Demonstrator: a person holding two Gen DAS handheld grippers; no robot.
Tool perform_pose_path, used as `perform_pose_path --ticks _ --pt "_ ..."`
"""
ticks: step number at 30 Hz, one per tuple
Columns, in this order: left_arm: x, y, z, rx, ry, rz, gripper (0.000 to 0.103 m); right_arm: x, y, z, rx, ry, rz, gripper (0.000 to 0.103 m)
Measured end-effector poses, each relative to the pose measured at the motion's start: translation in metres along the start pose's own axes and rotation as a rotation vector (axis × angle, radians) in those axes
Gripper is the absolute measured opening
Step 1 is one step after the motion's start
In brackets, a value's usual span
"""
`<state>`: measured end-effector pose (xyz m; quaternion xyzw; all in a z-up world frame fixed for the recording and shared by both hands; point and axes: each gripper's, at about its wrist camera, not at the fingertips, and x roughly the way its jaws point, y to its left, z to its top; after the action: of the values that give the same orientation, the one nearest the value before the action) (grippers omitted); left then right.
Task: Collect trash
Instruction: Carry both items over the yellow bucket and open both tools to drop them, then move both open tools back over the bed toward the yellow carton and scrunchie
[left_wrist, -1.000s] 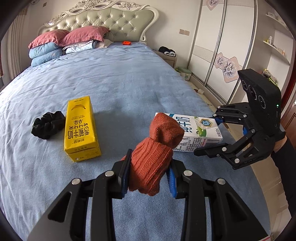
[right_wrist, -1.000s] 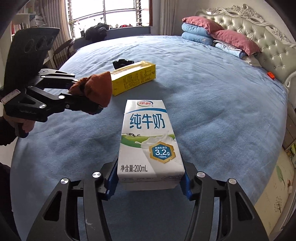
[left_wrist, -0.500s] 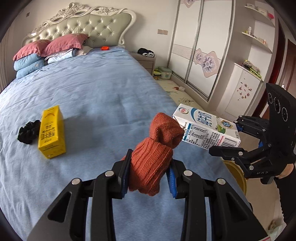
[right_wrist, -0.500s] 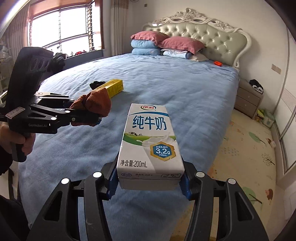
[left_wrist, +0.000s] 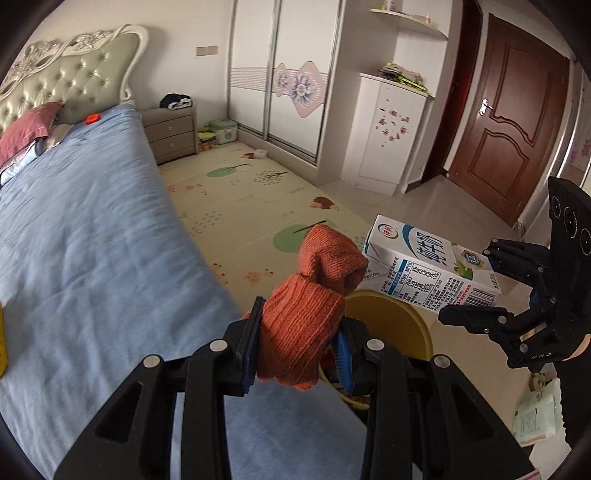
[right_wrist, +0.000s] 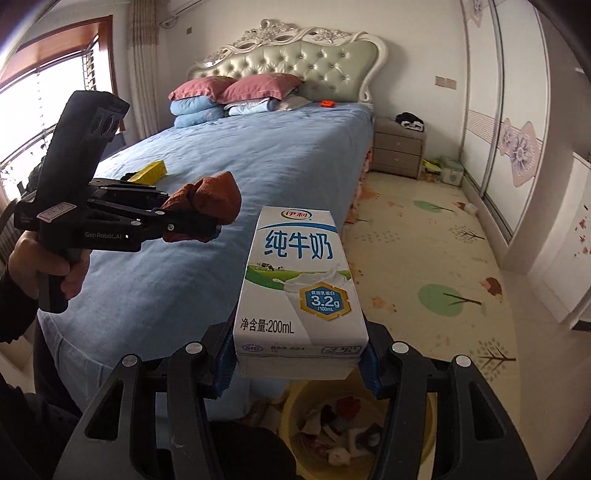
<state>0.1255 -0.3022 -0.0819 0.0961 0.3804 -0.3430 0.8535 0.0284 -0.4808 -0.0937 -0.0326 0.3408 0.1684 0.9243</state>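
You have swung both claws off the bed (left_wrist: 92, 236): your right claw (right_wrist: 299, 363) grips the milk carton (right_wrist: 299, 288) directly above the yellow bin (right_wrist: 421, 435), while your left claw (left_wrist: 295, 343) clamps the orange sock (left_wrist: 306, 306) beside it. Releasing comes next.

- A wide bed (right_wrist: 258, 155) with a blue cover fills the left of the room.
- A tufted pale-green headboard (right_wrist: 295, 62) with a carved white frame stands at its head.
- Pink pillows (right_wrist: 236, 86) sit on folded blue bedding (right_wrist: 195, 110) against the headboard.
- A small orange object (right_wrist: 325, 103) lies on the cover near the headboard.
- A grey-brown nightstand (right_wrist: 398, 151) stands just beside the bed, with dark clothing (right_wrist: 409, 120) on top.
- A cream play mat (left_wrist: 251, 192) printed with trees covers the floor next to the bed.
- A white sliding wardrobe (left_wrist: 284, 74) with flower panels lines the wall.
- A dark wooden door (left_wrist: 506, 122) stands closed.
- A window (right_wrist: 40, 96) with curtains (right_wrist: 142, 66) lights the far side.
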Motion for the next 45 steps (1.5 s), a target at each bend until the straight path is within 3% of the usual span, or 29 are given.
perform_pose_path --ticks 5,10,12,13,14,15,16,20,34,45 --pt "0.039 -0.042 0.007 0.058 0.078 -0.078 0.034 -0.013 -0.033 -0.038 0.095 0.039 -0.081 0.053" --pt "0.078 -0.073 0.008 0.065 0.158 -0.157 0.035 -0.012 -0.060 -0.069 0.182 0.082 -0.108 0.053" --pt "0.090 -0.081 0.009 0.071 0.178 -0.159 0.040 -0.011 -0.068 -0.077 0.199 0.093 -0.107 0.053" --pt "0.094 -0.084 0.009 0.073 0.185 -0.159 0.043 -0.009 -0.071 -0.079 0.204 0.104 -0.109 0.054" --pt "0.097 -0.086 0.010 0.073 0.191 -0.156 0.056 -0.007 -0.074 -0.082 0.207 0.115 -0.122 0.063" --pt "0.100 -0.088 0.010 0.075 0.195 -0.147 0.077 -0.005 -0.077 -0.083 0.211 0.124 -0.136 0.069" --pt "0.101 -0.091 0.011 0.082 0.191 -0.133 0.083 -0.004 -0.078 -0.084 0.215 0.127 -0.146 0.075" --pt "0.099 -0.099 0.010 0.127 0.162 -0.080 0.091 -0.002 -0.078 -0.089 0.235 0.127 -0.131 0.075" --pt "0.062 -0.084 0.012 0.135 0.095 -0.044 0.091 -0.005 -0.059 -0.067 0.208 0.084 -0.102 0.075" --pt "-0.021 -0.008 -0.004 0.018 -0.062 0.077 0.092 -0.011 0.007 -0.003 0.105 -0.071 -0.023 0.075"
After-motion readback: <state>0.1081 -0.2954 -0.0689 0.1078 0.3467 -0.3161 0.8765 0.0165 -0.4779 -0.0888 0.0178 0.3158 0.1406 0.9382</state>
